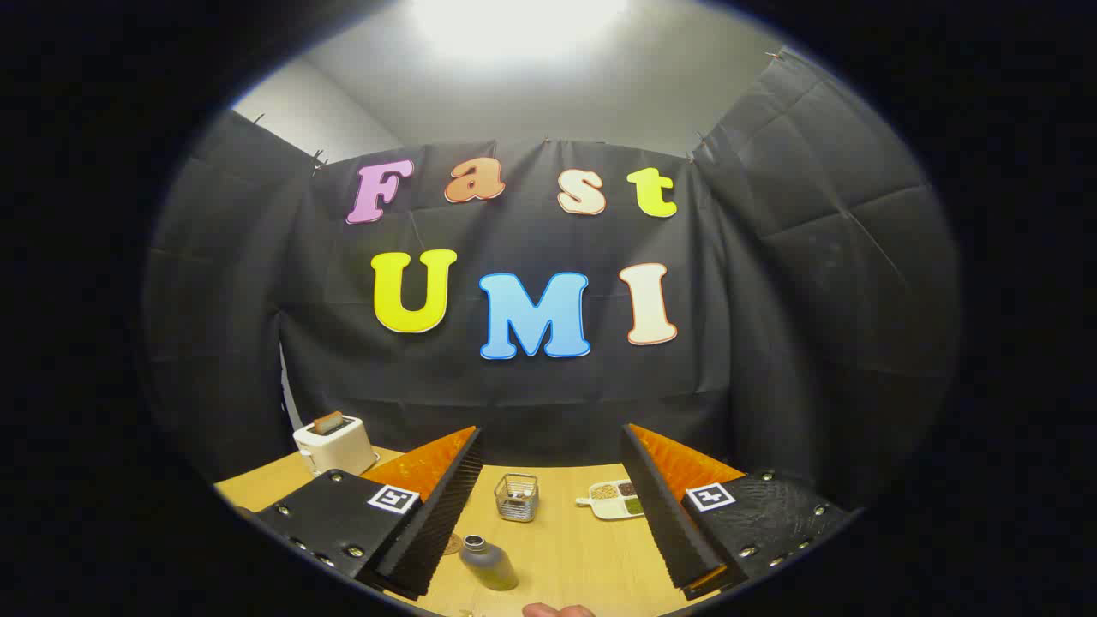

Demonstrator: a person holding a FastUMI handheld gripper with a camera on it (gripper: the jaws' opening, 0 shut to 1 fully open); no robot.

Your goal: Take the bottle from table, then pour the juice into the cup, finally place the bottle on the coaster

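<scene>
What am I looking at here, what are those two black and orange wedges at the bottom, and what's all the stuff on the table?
This picture comes from a wide-angle camera that rides on a hand-held gripper and looks forward along it. The two wedges are its fingers: black ribbed pads with orange backs. They stand wide apart, open, and hold nothing.

Below is a wooden table. Between the fingers, close in, stands a small grey bottle with an open neck. Further ahead sits a clear glass cup. A round coaster peeks out by the left finger, beside the bottle. Beyond the fingers there is a white toaster on the left and a divided dish of grains near the right finger.
</scene>
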